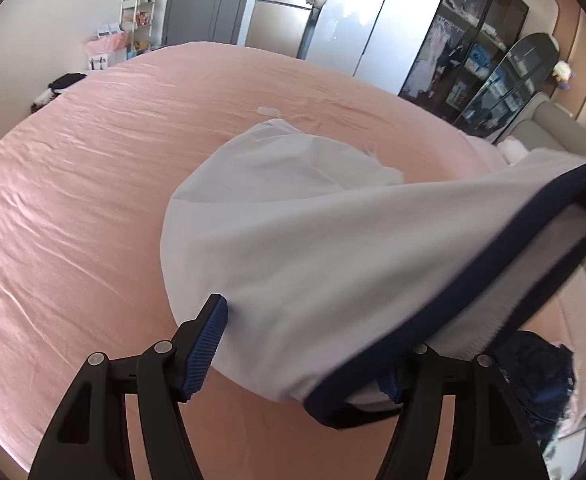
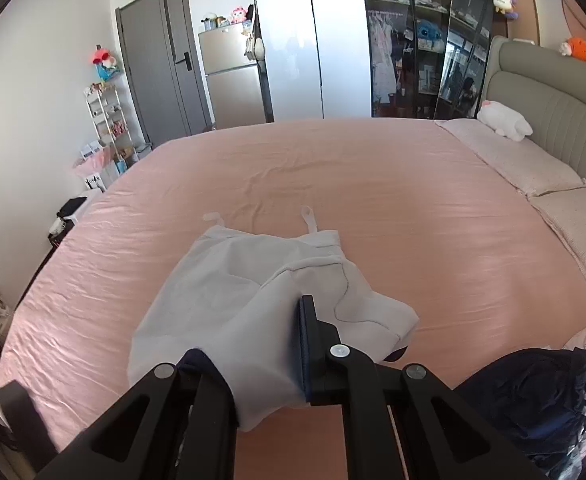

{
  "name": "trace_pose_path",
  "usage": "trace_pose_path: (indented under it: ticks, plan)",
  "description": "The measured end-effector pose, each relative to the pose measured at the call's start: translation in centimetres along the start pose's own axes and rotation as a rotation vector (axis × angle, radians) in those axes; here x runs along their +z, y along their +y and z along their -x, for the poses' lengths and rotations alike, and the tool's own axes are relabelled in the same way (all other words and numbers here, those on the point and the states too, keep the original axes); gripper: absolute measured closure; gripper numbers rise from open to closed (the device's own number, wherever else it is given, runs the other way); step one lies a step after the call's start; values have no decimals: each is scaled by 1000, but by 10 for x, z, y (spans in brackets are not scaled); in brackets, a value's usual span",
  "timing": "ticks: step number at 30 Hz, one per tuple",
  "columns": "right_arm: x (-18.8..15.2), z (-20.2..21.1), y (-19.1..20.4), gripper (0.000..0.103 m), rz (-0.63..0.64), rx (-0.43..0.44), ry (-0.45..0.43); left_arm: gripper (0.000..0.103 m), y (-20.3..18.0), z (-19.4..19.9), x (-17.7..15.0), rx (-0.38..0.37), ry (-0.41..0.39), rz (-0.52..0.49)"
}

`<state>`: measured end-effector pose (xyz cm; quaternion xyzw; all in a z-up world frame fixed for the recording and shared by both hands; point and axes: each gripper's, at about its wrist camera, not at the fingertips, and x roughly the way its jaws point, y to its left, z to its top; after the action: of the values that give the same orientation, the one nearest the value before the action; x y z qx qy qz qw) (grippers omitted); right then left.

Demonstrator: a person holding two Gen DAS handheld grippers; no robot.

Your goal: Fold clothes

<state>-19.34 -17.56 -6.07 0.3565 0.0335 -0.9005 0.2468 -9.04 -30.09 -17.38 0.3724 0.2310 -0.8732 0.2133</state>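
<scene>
**Two claws, one soft garment, one grip**

One gripper has the cloth. The right gripper (image 2: 293,352) is clamped nearly shut on a fold of the pale grey garment (image 2: 253,304), at its near end where a navy hem (image 1: 493,280) runs, and holds that end above the sheet. The left gripper (image 1: 305,344) stands about half open; its blue pad (image 1: 205,348) sits beside the cloth's left edge and its pads press on nothing. The garment's far end, with two white straps (image 2: 309,220), lies flat on the pink bed sheet (image 2: 413,220). A dark navy heap (image 2: 533,400) waits to the right. The fabric looks light, limp and easily creased, so it will probably sag between holds; the firmer navy hem seems the best place to pinch.
</scene>
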Motion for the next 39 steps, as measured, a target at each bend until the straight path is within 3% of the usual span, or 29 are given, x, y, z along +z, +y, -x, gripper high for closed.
trace_pose_path:
  ticks: [2,6,9,13,16,20,23,28,39]
  plan:
    - [4,5,-2,97,-22,8,-12,35,2,-6,0,18,-5,-3]
    - [14,11,-9,97,-45,-3,-39,29,16,-6,-5,132,-34,-31]
    - [20,11,-18,97,-49,-30,-47,14,39,2,-12,209,-59,-35]
    - [17,0,-27,97,-45,-43,-1,12,68,16,-8,214,-72,12]
    - [5,-7,-31,97,-47,-46,39,19,74,29,2,229,-91,1]
    - [-7,-13,-37,97,-46,-34,90,62,60,49,21,198,-124,-82]
    - [-9,-10,-37,97,-24,-41,99,76,45,64,39,165,-162,-141]
    - [12,12,-36,97,0,-47,40,77,24,91,73,157,-244,-216]
    - [95,102,-14,97,112,-51,-196,77,-13,178,167,146,-422,-388]
